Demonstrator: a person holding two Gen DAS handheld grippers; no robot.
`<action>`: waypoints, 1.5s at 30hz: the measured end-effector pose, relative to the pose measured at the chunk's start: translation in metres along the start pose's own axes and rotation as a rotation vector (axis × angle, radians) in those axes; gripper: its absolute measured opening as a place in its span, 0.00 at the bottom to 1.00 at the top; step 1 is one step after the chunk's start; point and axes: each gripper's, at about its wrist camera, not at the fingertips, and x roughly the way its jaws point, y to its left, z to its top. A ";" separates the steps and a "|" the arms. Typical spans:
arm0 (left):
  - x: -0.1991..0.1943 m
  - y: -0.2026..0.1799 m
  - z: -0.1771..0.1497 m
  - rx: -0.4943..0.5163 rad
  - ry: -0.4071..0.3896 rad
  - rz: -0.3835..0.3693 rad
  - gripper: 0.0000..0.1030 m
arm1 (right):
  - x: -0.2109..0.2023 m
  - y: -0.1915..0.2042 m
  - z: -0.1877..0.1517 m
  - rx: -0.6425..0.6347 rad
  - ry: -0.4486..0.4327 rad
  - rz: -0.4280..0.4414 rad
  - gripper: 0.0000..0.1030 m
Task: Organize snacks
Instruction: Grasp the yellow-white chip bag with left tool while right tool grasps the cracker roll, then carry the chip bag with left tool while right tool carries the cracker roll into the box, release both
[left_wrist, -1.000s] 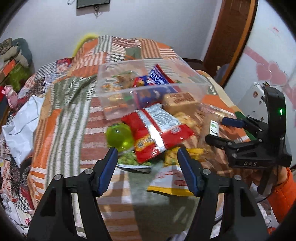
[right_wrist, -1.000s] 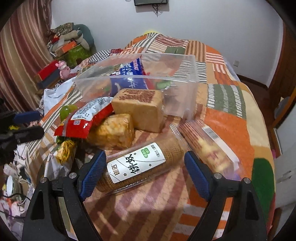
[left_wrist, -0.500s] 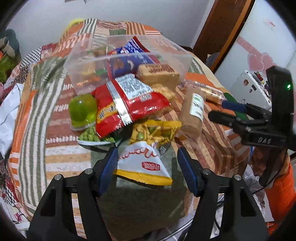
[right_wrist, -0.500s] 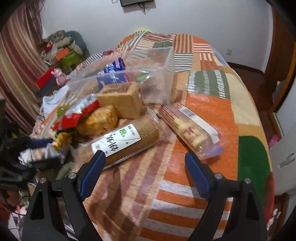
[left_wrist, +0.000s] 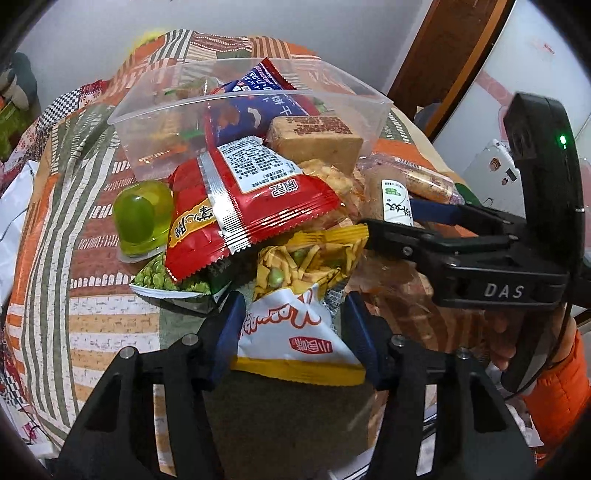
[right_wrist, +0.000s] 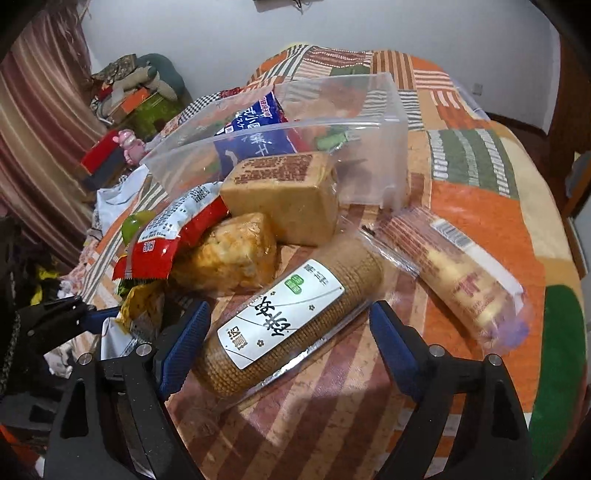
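Note:
A pile of snacks lies on the patchwork bedspread in front of a clear plastic bin (left_wrist: 251, 103) that holds a blue packet (left_wrist: 258, 107). My left gripper (left_wrist: 293, 328) is open, its jaws on either side of a white-and-yellow snack bag (left_wrist: 295, 339). A red bag (left_wrist: 240, 206) and a green jelly cup (left_wrist: 142, 218) lie just beyond. My right gripper (right_wrist: 290, 339) is open, its jaws astride a cracker roll with a white label (right_wrist: 291, 321). It also shows in the left wrist view (left_wrist: 402, 221), beside that roll (left_wrist: 388, 195).
A brown cake block (right_wrist: 284, 192), a yellow fried snack pack (right_wrist: 229, 258) and a second biscuit sleeve (right_wrist: 461, 269) lie near the bin (right_wrist: 332, 122). A green pea packet (left_wrist: 166, 284) sits under the red bag. Clutter and toys stand left of the bed; a door is at right.
Both grippers have moved forward and down onto the pile. The left jaws now straddle the white-and-yellow bag and have narrowed; the right jaws now straddle the cracker roll.

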 end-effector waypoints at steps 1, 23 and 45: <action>0.000 0.000 0.000 -0.003 -0.001 -0.003 0.54 | -0.003 -0.003 -0.002 0.000 -0.001 -0.005 0.84; -0.027 -0.019 0.010 0.037 -0.102 -0.028 0.38 | -0.006 -0.016 -0.006 -0.025 0.005 -0.062 0.48; -0.072 -0.018 0.031 0.031 -0.244 -0.048 0.37 | -0.069 -0.007 0.013 -0.041 -0.181 -0.042 0.33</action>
